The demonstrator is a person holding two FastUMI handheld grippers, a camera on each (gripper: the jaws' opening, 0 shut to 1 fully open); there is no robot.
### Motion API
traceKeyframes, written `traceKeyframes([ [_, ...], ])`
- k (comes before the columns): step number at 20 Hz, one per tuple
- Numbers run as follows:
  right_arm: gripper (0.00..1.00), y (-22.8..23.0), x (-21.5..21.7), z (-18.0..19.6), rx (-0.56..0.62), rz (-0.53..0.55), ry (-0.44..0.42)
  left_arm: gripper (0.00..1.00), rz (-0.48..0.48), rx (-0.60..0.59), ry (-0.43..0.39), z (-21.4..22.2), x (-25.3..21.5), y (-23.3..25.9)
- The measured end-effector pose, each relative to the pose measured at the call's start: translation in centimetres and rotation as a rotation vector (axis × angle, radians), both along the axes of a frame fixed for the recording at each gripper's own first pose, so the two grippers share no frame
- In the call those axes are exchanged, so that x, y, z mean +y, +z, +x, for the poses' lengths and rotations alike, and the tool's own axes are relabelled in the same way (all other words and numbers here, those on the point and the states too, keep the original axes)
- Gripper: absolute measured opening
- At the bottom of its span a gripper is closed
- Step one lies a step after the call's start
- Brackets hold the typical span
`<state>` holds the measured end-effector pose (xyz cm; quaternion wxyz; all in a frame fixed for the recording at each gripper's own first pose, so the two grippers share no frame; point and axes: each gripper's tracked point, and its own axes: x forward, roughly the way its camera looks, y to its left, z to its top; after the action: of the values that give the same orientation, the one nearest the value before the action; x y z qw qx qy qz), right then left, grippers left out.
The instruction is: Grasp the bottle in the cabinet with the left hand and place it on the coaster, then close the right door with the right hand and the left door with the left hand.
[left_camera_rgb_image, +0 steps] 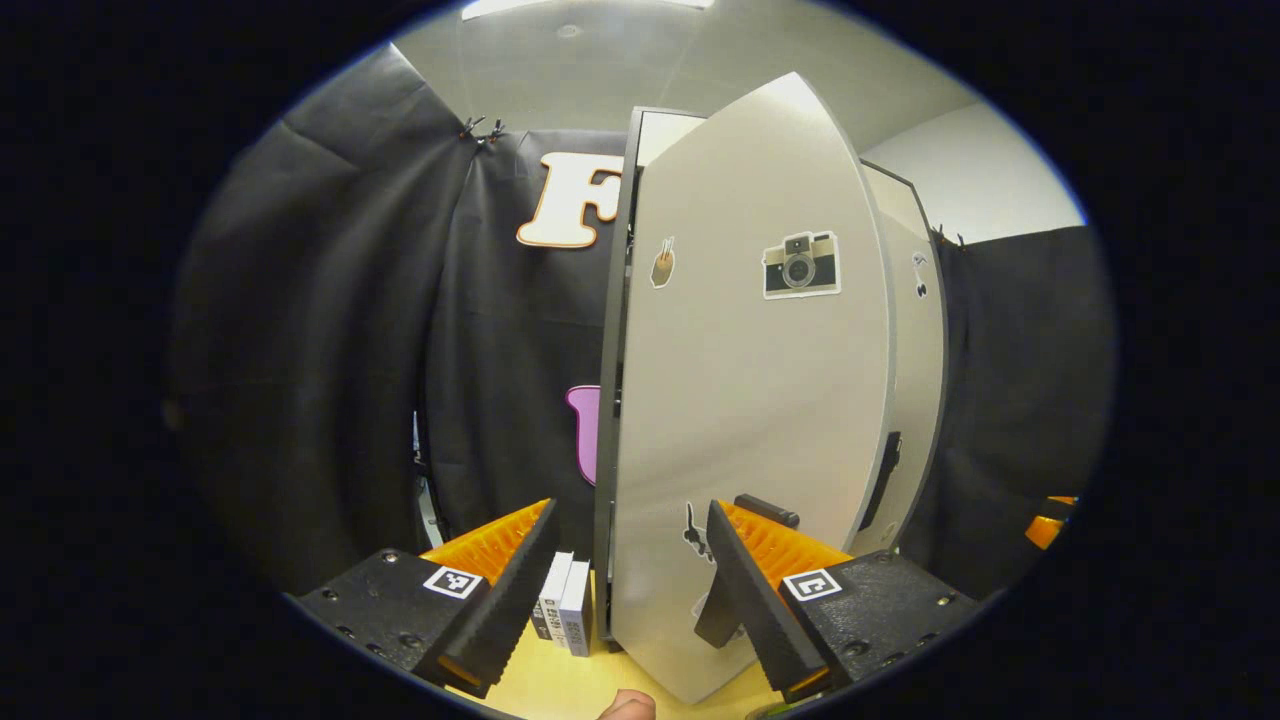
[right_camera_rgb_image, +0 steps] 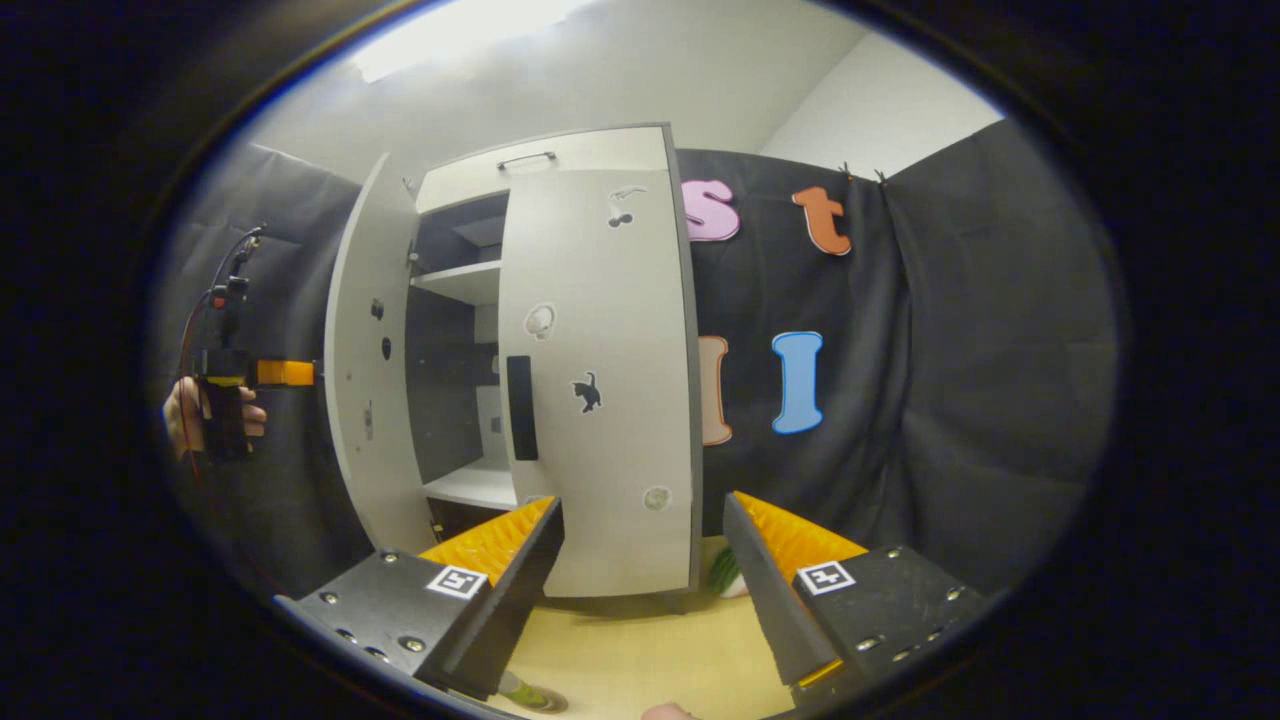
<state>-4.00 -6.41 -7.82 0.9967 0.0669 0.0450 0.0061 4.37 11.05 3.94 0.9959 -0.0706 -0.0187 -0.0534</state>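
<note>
Left door half shut, gripper working at its edge

The left gripper (left_camera_rgb_image: 633, 575), fingers apart, is nearing the left door (left_camera_rgb_image: 750, 400); a glancing push could slip off. The right door (right_camera_rgb_image: 600, 400) is standing closed; I'm not making out the bottle.

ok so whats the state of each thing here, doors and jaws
left door: swung open, inside face out
right door: shut flat or very nearly, its handle facing out
left gripper: jaws open, astride the left door's edge, not pressing it
right gripper: jaws open, holding nothing, in front of the right door
cabinet: shelves in view bare
</note>
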Motion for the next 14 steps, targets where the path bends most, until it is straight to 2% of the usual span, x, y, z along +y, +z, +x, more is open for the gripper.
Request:
traceKeyframes([
  [4, 0.97, 0.6, -0.3, -0.6, -0.008, 0.000, -0.006, 0.94, 0.035, 0.004, -0.010, 1.2, -1.6, -0.2],
  [11, 0.97, 0.1, -1.6, -1.7, 0.011, -0.013, -0.047, 0.95, 0.030, 0.000, -0.041, 2.7, -4.5, -0.3],
  [12, 0.97, 0.1, -1.8, -1.8, 0.013, -0.014, -0.053, 0.91, 0.037, 0.001, -0.042, 2.8, -4.8, -0.4],
  [13, 0.97, 0.1, -2.0, -2.0, 0.013, -0.014, -0.058, 0.91, 0.042, 0.002, -0.043, 3.0, -5.0, -0.5],
  [14, 0.97, 0.1, -2.1, -2.1, 0.015, -0.013, -0.060, 0.95, 0.044, 0.004, -0.043, 3.2, -5.3, -0.6],
])
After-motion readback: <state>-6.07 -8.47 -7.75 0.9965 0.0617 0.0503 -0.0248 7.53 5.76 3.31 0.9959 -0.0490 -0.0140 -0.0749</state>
